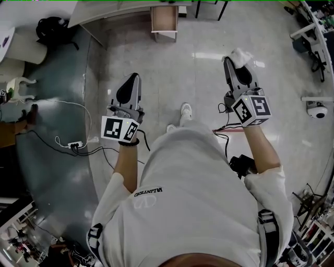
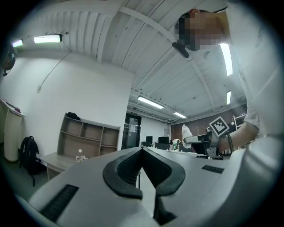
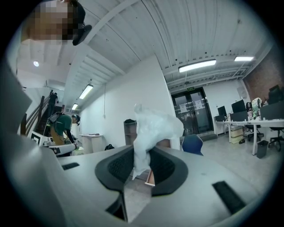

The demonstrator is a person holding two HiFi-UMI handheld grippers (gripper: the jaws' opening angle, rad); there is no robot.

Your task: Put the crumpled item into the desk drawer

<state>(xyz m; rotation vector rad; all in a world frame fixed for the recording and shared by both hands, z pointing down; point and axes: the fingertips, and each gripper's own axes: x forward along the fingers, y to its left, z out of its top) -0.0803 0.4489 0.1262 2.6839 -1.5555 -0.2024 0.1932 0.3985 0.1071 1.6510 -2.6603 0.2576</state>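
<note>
Both tongs reach out ahead of me: my left tongs (image 2: 142, 153) are pinched together on nothing, and my right tongs (image 3: 143, 154) are clamped on the crumpled item (image 3: 156, 125), a soft, white, creased wad bulging above the dark ribbed pads. Beyond them, glossy pale floor (image 1: 209, 78) lies open. Farther off, the boxy wooden drawer (image 1: 164, 20) juts open from the table (image 1: 104, 11) edge.
</note>
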